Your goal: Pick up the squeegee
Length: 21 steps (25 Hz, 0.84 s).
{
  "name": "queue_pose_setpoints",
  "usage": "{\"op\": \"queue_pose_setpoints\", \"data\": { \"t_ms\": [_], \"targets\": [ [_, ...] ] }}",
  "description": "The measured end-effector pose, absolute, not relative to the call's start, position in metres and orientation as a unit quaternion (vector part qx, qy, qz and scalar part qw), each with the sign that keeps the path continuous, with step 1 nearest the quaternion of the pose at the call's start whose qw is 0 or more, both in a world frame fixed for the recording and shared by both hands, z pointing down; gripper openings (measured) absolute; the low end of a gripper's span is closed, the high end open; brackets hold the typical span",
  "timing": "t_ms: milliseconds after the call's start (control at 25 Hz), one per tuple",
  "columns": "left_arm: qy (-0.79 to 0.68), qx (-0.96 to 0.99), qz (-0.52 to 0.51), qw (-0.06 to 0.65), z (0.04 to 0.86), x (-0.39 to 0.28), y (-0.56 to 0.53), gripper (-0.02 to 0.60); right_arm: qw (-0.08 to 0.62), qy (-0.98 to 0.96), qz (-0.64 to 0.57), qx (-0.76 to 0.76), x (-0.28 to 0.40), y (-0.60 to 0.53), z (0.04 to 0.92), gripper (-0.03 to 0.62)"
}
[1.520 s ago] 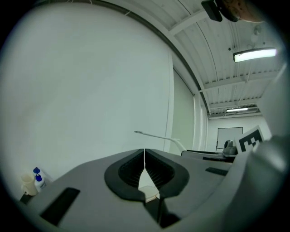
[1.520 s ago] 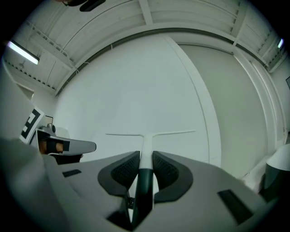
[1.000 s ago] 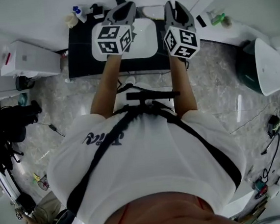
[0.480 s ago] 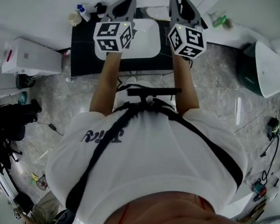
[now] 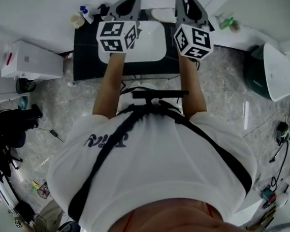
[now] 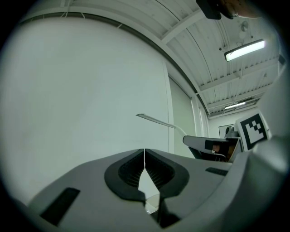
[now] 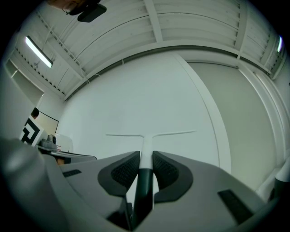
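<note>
- White wall point(image 7: 136, 90) fills both gripper views. There is open room to either side, and the ceiling beams are well above.
- Black counter point(image 5: 86, 57) with a white basin point(image 5: 151, 48) lies below both grippers, and its back edge meets the wall.
- Right gripper point(image 7: 146, 156): jaws part-closed, pads clamped on the squeegee point(image 7: 146, 140) at its neck. The T-blade sits crosswise beyond the tips, near the wall.
- Left gripper point(image 6: 144, 156): jaws closed tip to tip, holding nothing.
- Risk, judged: the grip on the smooth handle is narrow, so the blade could twist or slip if pushed into the wall.
</note>
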<state>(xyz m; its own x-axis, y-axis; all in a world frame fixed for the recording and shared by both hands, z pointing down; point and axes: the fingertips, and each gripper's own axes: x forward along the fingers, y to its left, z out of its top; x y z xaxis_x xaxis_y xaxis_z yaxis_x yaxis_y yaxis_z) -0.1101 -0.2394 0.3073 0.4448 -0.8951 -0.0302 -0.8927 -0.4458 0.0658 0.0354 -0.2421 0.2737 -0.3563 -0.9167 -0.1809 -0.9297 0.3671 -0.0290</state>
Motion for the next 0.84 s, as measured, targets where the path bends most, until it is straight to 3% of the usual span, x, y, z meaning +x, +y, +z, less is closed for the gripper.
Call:
{"op": "queue_pose_setpoints", "data": {
  "t_ms": [840],
  "targets": [
    [-0.526,0.85,-0.028,0.017,0.307,-0.096,-0.258,0.009,0.091,0.821,0.042,-0.562,0.051,-0.258,0.268,0.101]
  ]
}}
